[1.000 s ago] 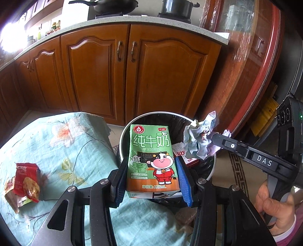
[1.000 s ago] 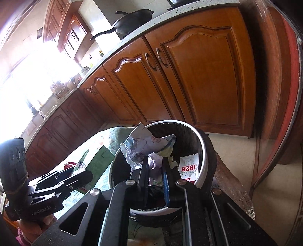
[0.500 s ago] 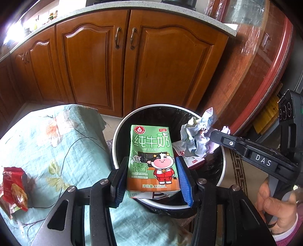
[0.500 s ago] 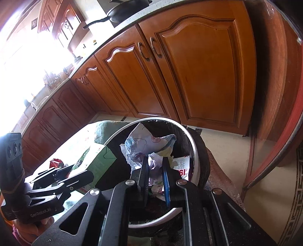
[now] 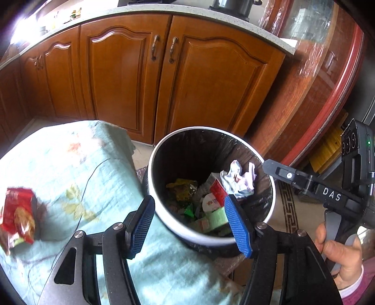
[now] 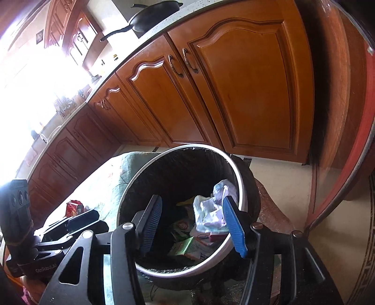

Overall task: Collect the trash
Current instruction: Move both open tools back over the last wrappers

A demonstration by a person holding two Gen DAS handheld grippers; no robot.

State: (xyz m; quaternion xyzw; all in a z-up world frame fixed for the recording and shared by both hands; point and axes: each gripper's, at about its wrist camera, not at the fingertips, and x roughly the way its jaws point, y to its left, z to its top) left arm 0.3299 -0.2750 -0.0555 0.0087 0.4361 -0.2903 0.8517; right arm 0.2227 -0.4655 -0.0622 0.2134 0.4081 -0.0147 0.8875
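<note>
A white-rimmed trash bin (image 5: pixel 154 164) with a black liner stands beside the table; it also shows in the right wrist view (image 6: pixel 241 187). Inside lie the green milk carton (image 5: pixel 216 218), crumpled white paper (image 5: pixel 236 180) and other wrappers. The carton (image 6: pixel 185 246) and paper (image 6: pixel 208 208) also show in the right wrist view. My left gripper (image 5: pixel 189 225) is open and empty over the bin's near rim. My right gripper (image 6: pixel 192 225) is open and empty above the bin. A red snack wrapper (image 5: pixel 17 215) lies on the table at the left.
The table wears a pale green floral cloth (image 5: pixel 70 169). Brown wooden cabinets (image 5: pixel 164 82) stand behind the bin. A red-edged curved glass cabinet (image 5: pixel 328 82) is at the right. A pan (image 6: pixel 152 21) sits on the counter.
Both grippers have opened. The milk carton has dropped from my left gripper into the bin, and the crumpled paper has dropped from my right gripper into it.
</note>
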